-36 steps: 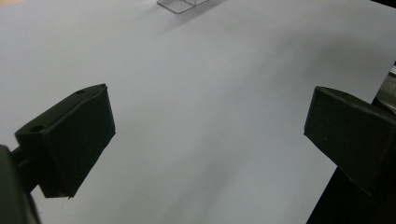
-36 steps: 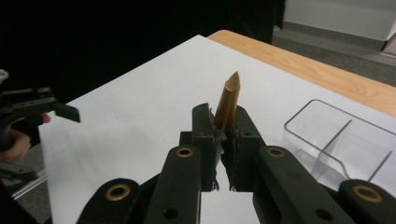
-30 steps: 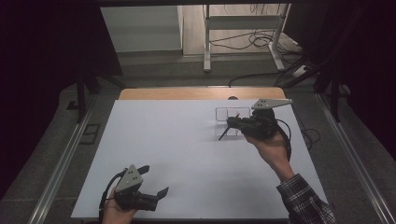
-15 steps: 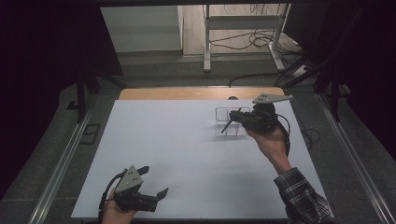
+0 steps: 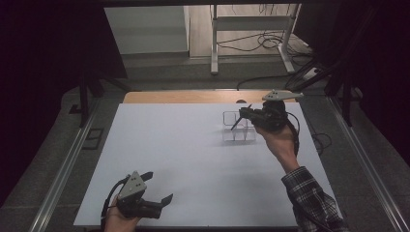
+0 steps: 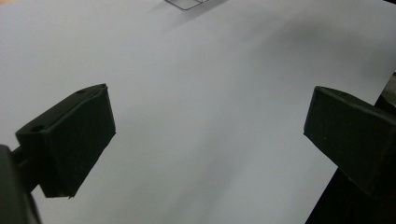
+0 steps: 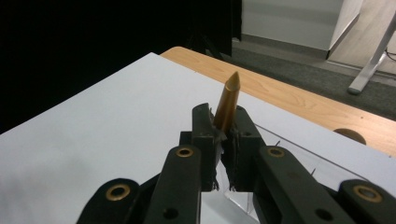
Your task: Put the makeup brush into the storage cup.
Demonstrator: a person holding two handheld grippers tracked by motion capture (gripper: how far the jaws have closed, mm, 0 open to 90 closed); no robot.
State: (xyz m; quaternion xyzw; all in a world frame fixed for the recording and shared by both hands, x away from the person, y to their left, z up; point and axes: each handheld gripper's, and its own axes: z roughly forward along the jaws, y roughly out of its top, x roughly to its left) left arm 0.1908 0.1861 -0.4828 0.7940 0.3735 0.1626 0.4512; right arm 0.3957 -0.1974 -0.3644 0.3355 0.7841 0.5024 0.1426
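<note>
**Pencil-like stick clamped above the clear organiser**

Nearest the person, the left tongs (image 5: 153, 193) rest low at the front edge of the white bench (image 5: 174, 159), jaws wide apart with nothing between them; in the left gripper view the two black pads (image 6: 70, 140) frame bare white surface.

Farther out, toward the right rear of the bench, the right tongs (image 5: 241, 116) hang above a clear plastic compartment tray (image 5: 237, 129). The jaws are pressed together on a slim brown stick with a pointed tip (image 7: 228, 103), which looks like a pencil or a small peg. In the right gripper view it stands up between the pads, tilted slightly, its tip pointing away over the bench toward the wooden strip (image 7: 289, 100) at the far edge. The lower end is hidden behind the jaws, so how much sticks out below cannot be told.

The stick looks light and stiff, with a smooth round shaft that could roll or pivot between flat pads. A hold near the middle of the shaft, as here, seems sound; a grip near the taper would likely slip. The tray seems thin-walled and light, so a careless push from the tip could shove it across the smooth bench.

Beyond the bench lie dark floor, cables and a desk frame (image 5: 251, 29).
</note>
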